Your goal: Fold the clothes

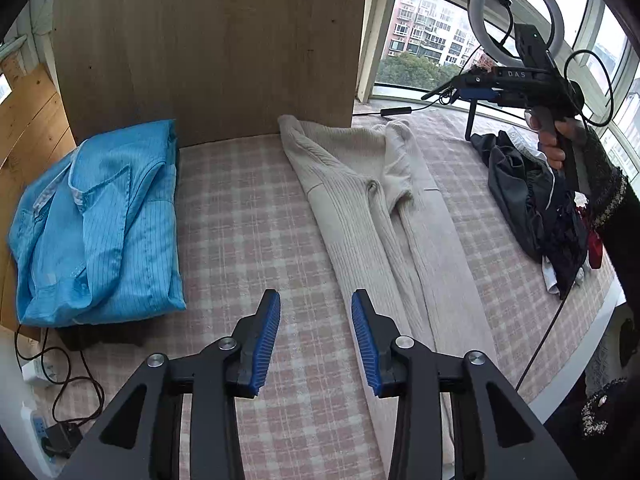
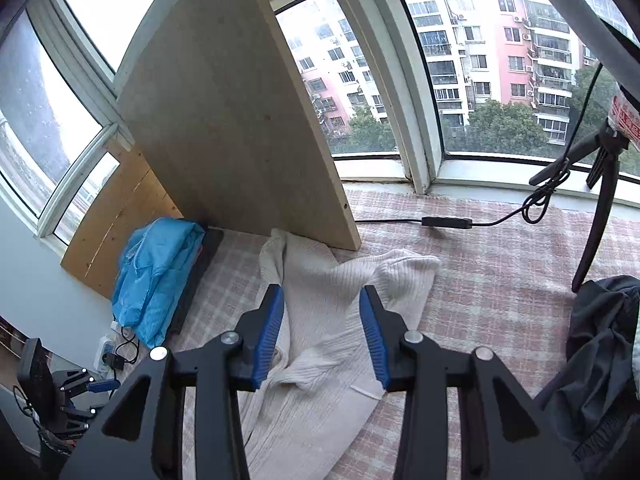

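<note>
A cream ribbed sweater lies lengthwise on the pink checked cloth, its sides folded inward into a long strip. My left gripper hovers open near the sweater's near end, nothing between its blue pads. The right gripper is held high at the upper right by a hand, away from the fabric. In the right wrist view the right gripper is open above the cream sweater. A folded blue striped shirt rests at the left; this blue shirt also shows in the right wrist view.
A wooden board stands upright behind the clothes. A heap of dark garments lies at the right, near a ring light on a stand. Cables and a power strip sit on the floor at the left. Windows run behind.
</note>
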{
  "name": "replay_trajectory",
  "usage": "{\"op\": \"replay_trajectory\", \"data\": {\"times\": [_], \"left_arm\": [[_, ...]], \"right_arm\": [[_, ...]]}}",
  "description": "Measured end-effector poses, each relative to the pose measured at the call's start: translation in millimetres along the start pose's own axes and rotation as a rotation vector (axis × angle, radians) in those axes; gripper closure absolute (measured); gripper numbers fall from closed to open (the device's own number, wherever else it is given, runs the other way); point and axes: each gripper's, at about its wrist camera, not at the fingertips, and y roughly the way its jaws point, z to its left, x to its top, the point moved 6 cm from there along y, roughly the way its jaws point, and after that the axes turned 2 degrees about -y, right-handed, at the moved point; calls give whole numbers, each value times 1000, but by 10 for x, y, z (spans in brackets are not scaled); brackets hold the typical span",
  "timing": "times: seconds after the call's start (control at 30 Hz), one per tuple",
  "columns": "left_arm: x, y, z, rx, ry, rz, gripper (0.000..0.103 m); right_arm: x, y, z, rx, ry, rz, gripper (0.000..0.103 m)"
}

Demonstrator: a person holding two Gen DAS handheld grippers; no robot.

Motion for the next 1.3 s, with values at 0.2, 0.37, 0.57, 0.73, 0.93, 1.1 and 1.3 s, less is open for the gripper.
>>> {"op": "replay_trajectory", "data": {"times": [0.2, 0.37, 0.57, 0.73, 0.93, 1.1, 1.3], "left_arm": [[826, 969, 239, -11, -9, 32, 67], [1421, 1662, 311, -95, -82, 66, 63], [1679, 2208, 329, -87, -79, 126, 55], [1721, 2391, 335, -110, -98, 122, 47], [1752, 2595, 311, -145, -112, 115, 78], [1682, 2311, 166, -114, -59, -13, 89], [1554, 1693, 71, 6, 6, -261, 88]], "right_arm": [[-209, 567, -602, -71, 89, 32, 67], [53, 996, -256, 32, -27, 64, 67], [273, 1444, -15, -143, -272, 126, 67], [315, 1449, -529, -157, -109, 137, 54], [291, 1663, -779, -120, -60, 182, 54], [219, 1541, -645, -32, -85, 134, 90], [292, 804, -569, -62, -83, -188, 90]]}}
